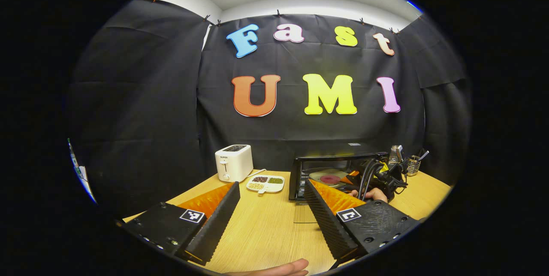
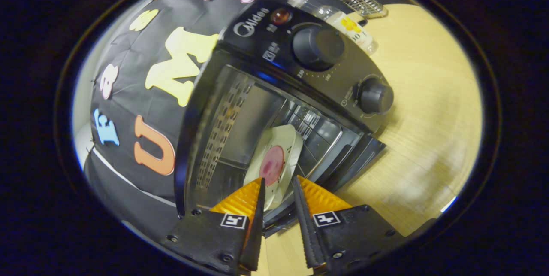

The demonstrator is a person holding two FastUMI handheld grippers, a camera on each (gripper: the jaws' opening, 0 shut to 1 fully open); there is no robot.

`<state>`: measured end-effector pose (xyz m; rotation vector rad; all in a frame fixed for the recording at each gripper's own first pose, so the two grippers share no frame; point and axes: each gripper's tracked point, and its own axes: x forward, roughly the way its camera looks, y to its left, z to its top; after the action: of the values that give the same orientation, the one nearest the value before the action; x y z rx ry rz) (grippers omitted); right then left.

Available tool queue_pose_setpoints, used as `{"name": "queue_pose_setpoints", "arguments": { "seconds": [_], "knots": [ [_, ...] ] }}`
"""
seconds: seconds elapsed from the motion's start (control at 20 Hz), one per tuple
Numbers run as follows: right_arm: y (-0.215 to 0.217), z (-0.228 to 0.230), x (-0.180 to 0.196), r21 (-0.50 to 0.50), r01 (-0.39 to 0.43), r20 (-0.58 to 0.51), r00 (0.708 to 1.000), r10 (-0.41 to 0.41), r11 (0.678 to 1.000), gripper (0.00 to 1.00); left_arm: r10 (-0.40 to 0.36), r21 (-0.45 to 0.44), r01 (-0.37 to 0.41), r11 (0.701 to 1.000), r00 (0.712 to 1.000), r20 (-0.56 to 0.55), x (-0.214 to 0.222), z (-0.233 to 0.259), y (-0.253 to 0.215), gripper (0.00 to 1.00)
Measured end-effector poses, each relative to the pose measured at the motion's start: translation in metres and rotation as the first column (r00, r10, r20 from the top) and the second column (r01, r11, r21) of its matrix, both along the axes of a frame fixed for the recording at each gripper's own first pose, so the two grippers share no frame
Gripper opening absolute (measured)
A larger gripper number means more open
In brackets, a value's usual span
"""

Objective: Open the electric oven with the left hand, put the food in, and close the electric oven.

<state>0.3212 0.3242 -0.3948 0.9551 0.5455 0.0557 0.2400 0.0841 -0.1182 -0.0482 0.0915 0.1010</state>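
The black electric oven (image 2: 274, 57) stands with its door (image 1: 303, 212) folded down onto the table. Inside it lies a pale plate (image 2: 281, 141) with a round pink piece of food (image 2: 272, 165); this plate (image 1: 322, 175) also appears in the left gripper view. My right gripper (image 2: 279, 180) is at the oven mouth, rolled on its side, partly open. The plate's near rim sits between its fingers, and a dark gap separates the rim from one finger. My left gripper (image 1: 272, 183) hovers open over the table in front of the oven, holding nothing. The right gripper (image 1: 377, 175) and the hand holding it are at the oven.
A white toaster (image 1: 233, 162) stands at the back left. Beside it is a white divided dish (image 1: 266, 183) of beans. A bottle (image 2: 343, 20) and a wire holder (image 2: 364, 4) stand behind the oven. The wooden table (image 1: 266, 233) lies in front of the oven.
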Motion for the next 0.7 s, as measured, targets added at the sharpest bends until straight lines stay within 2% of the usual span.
{"name": "queue_pose_setpoints", "arguments": {
  "seconds": [0.1,0.15,0.2,0.25,0.35,0.5,0.55,0.65,0.7],
  "knots": [
    [-0.002,0.009,-0.017,-0.056,-0.017,0.046,0.999,0.02,0.998,0.54,-0.003,0.005,0.003,1.0,1.0,-0.004,-0.003,0.001,-0.002,0.96],
    [-0.002,0.013,-0.024,-0.078,-0.03,0.061,0.998,0.035,0.996,0.55,-0.004,0.008,0.004,1.0,1.0,-0.005,-0.006,0.002,-0.002,0.96],
    [-0.003,0.017,-0.031,-0.094,-0.037,0.08,0.996,0.045,0.995,0.67,-0.004,0.009,0.004,1.0,1.0,-0.004,-0.008,0.004,-0.004,0.96],
    [-0.004,0.021,-0.038,-0.116,-0.051,0.093,0.994,0.062,0.992,0.68,-0.005,0.009,0.005,1.0,1.0,-0.004,-0.011,0.005,-0.004,0.96],
    [0.005,0.029,-0.057,-0.124,-0.114,0.104,0.987,0.127,0.986,0.81,-0.005,0.012,0.005,1.0,1.0,-0.004,-0.015,0.007,-0.004,0.96],
    [0.011,0.048,-0.086,-0.193,-0.208,0.122,0.965,0.233,0.959,0.84,0.003,0.013,-0.003,1.0,1.0,-0.018,-0.02,0.006,-0.001,0.96],
    [0.007,0.057,-0.095,-0.232,-0.215,0.142,0.957,0.252,0.949,0.9,-0.007,0.009,0.007,1.0,1.0,-0.026,-0.022,0.005,-0.003,0.96],
    [0.0,0.079,-0.11,-0.294,-0.221,0.184,0.941,0.282,0.93,0.91,-0.023,0.005,0.024,1.0,0.999,-0.04,-0.023,0.001,-0.007,0.96],
    [-0.008,0.088,-0.117,-0.328,-0.214,0.197,0.937,0.288,0.92,0.98,-0.024,0.007,0.024,1.0,0.999,-0.043,-0.023,0.0,-0.007,0.96]
  ]
}}
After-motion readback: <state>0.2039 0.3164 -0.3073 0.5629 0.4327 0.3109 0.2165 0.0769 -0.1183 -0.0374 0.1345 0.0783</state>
